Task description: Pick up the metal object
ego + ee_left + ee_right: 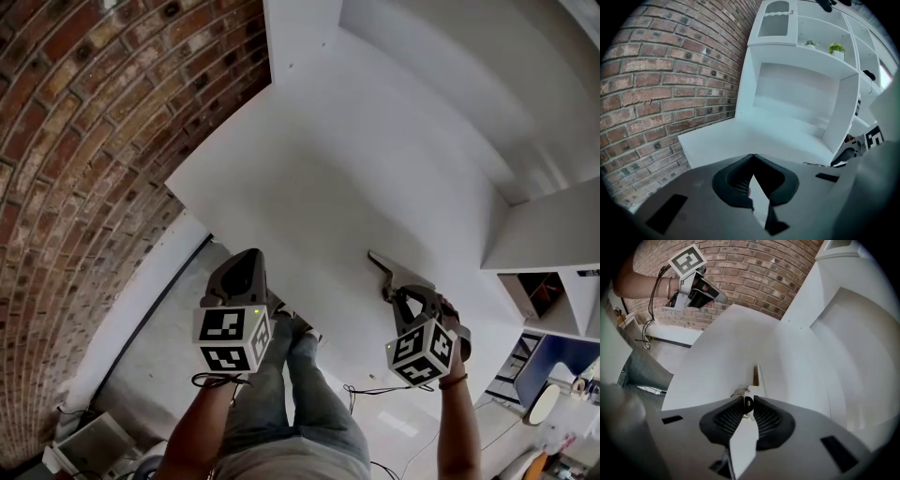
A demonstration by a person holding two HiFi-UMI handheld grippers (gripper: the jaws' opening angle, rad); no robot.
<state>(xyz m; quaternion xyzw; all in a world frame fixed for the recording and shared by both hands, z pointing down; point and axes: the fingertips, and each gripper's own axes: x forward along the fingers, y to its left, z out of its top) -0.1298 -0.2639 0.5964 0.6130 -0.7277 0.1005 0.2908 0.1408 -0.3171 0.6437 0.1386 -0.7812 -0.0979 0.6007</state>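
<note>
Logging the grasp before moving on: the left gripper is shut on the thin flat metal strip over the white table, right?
Wrong gripper. The right gripper is shut on the thin flat metal strip over the white table; the right gripper view shows it. The left gripper is shut on nothing.

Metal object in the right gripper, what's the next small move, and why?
Probably raise the right gripper straight up a little. Its fingers are shut on the metal object, which sticks out ahead, low over the white table; I can't tell whether it is clear of the surface. The left gripper is shut, empty and off to the side.
</note>
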